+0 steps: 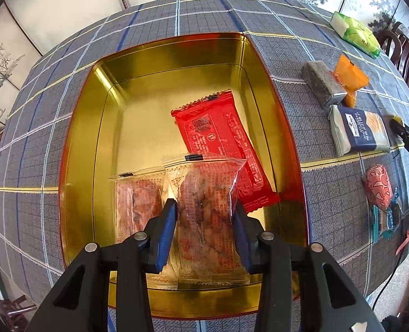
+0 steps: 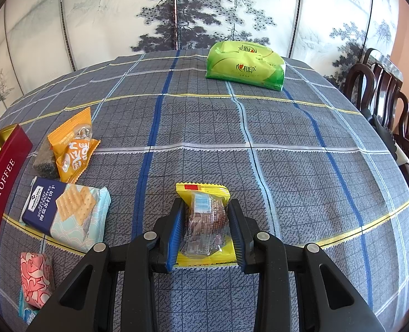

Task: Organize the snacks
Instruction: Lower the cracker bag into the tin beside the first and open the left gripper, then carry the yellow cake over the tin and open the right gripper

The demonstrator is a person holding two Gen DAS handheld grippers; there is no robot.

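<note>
The left gripper (image 1: 204,221) is clenched on a clear plastic packet of brownish snack pieces (image 1: 207,210), holding it over the near end of the gold-lined, red-walled rectangular tin (image 1: 177,55), presumably so it can land beside what is already inside. A second clear packet with reddish contents (image 1: 138,207) lies at lower left of the tin floor. A flat red foil wrapper (image 1: 221,144) sits slanted across the middle and right. The far half of the tin floor, toward the top of the frame, is bare gold, so room remains; the near wall, low in the frame, is the edge I would watch.

In the right wrist view the right gripper (image 2: 206,229) has its blue pads against both sides of a yellow-edged packet with a dark cake inside (image 2: 204,215), which lies on the grey plaid tablecloth (image 2: 287,166), seemingly pinched for lifting. At left of that frame lie an orange packet (image 2: 73,149), a navy cracker pack (image 2: 66,210) and a pink patterned packet (image 2: 34,279), near the tin's red wall; a green bag (image 2: 246,66) lies far back. The centre cloth is open.
</note>
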